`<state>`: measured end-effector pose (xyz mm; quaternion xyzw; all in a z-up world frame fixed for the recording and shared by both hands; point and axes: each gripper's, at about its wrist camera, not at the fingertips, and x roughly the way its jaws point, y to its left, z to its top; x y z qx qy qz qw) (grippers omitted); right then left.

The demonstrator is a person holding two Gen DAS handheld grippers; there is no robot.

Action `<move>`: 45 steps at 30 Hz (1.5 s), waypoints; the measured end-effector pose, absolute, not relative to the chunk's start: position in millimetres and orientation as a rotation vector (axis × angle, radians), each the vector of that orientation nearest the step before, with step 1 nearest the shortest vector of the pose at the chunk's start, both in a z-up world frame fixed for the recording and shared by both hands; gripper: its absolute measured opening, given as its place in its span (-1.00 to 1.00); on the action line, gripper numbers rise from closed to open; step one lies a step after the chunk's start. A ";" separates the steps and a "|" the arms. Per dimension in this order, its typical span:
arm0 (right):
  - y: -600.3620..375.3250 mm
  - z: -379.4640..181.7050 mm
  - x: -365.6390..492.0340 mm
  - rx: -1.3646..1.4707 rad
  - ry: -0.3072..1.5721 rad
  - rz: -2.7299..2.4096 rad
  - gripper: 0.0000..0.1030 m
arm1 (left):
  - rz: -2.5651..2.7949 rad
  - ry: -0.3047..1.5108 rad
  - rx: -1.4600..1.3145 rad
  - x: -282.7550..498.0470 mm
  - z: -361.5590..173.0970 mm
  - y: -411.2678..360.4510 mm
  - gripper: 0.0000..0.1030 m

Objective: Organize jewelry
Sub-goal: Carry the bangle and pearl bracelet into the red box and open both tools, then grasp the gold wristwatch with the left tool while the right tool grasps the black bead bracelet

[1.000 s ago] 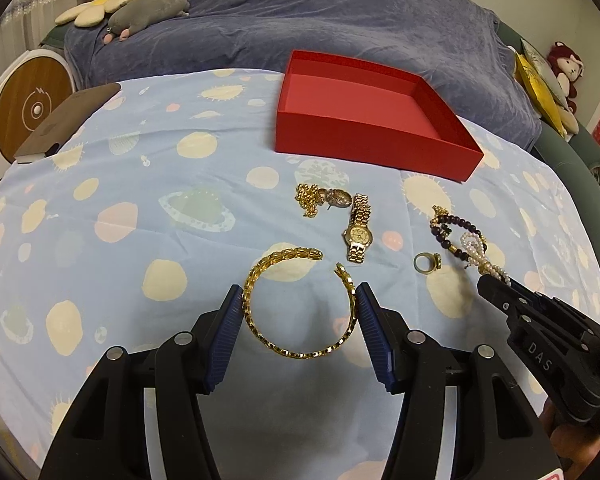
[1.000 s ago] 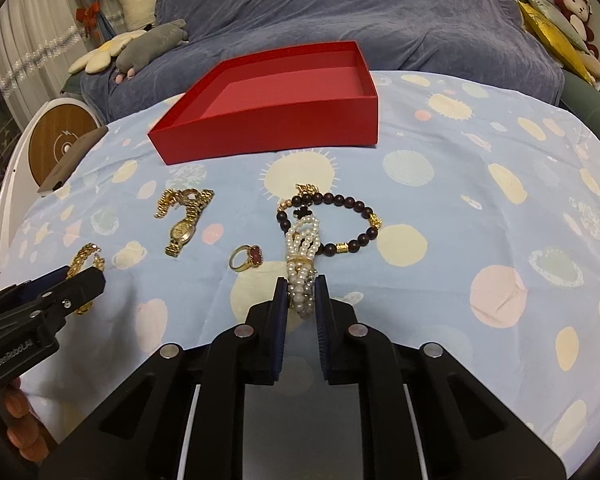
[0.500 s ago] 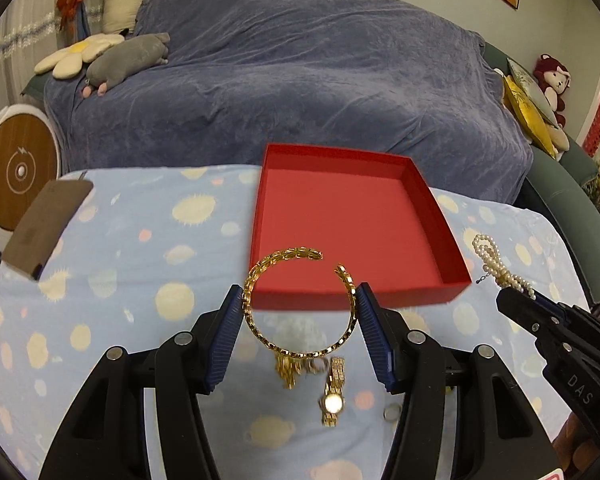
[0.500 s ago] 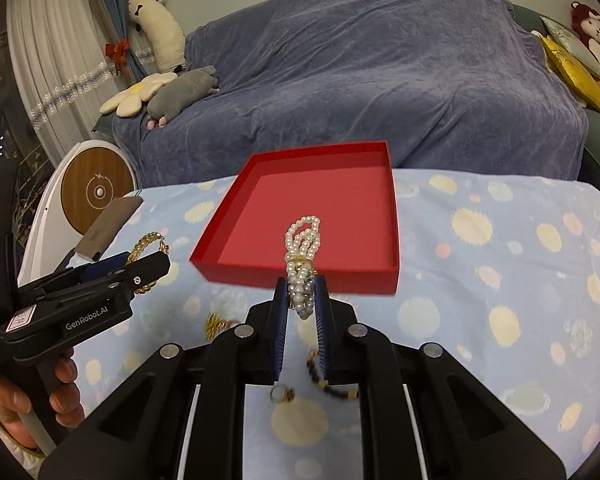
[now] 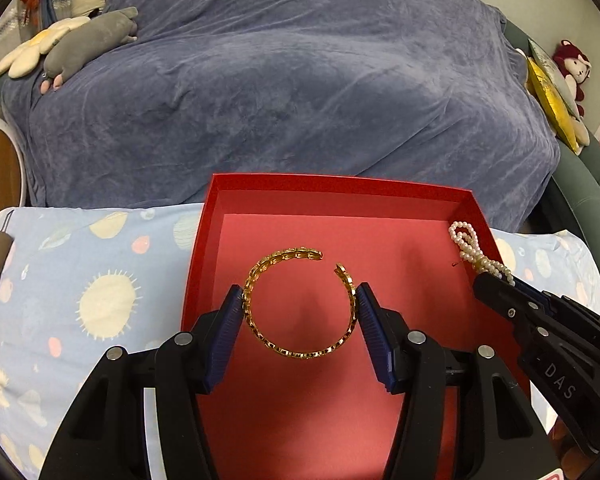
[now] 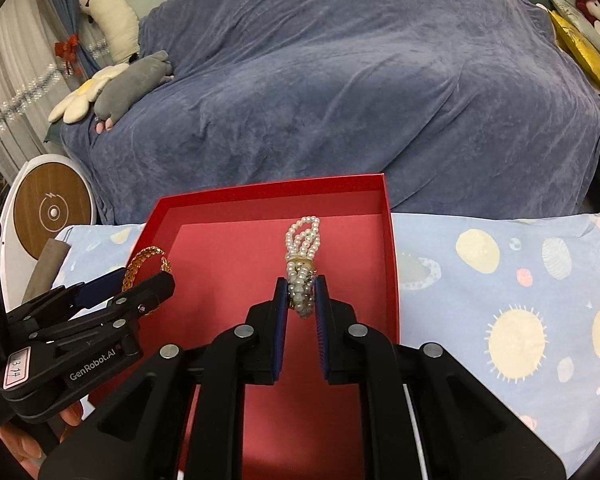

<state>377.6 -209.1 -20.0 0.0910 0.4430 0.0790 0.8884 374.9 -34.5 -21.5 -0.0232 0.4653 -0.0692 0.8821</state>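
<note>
Now over open red cardboard box [image 5: 204, 248] | left gripper [image 5: 300, 312] clamps gold chain-link bangle [image 5: 300, 308] | right gripper [image 6: 301, 300] pinches white pearl bracelet [image 6: 302, 248] | next: lower, release inside.

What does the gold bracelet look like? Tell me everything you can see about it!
The gold bracelet is a shiny, metal-looking ring of small flat chain links, with a gap at its far side where the two ends do not meet. The left gripper holds it by its two sides, one blue jaw pressed on each, so it keeps its round shape. It hangs in the air above the floor of the red box, touching nothing but the jaws. From the right wrist view only part of it peeks out.
</note>
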 end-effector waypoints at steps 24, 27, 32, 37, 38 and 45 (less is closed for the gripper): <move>-222.5 24.3 209.9 0.170 0.846 0.169 -0.10 | -0.060 0.911 -0.100 239.6 8.8 20.7 0.40; -225.7 23.6 181.1 0.221 0.854 0.179 -0.08 | -0.049 0.938 -0.091 204.1 0.9 25.8 0.41; -229.5 5.9 138.7 0.251 0.861 0.159 -0.07 | -0.022 0.985 -0.131 153.7 -23.0 35.0 0.41; -224.5 -10.3 126.1 0.177 0.898 0.158 -0.08 | -0.081 0.982 -0.075 131.9 -40.8 17.4 0.41; -225.3 -11.8 124.9 0.172 0.901 0.158 -0.08 | -0.098 0.974 -0.046 128.3 -43.1 10.9 0.41; -230.5 -16.4 120.7 0.187 0.914 0.169 -0.08 | -0.174 0.993 0.021 127.0 -61.7 -19.2 0.35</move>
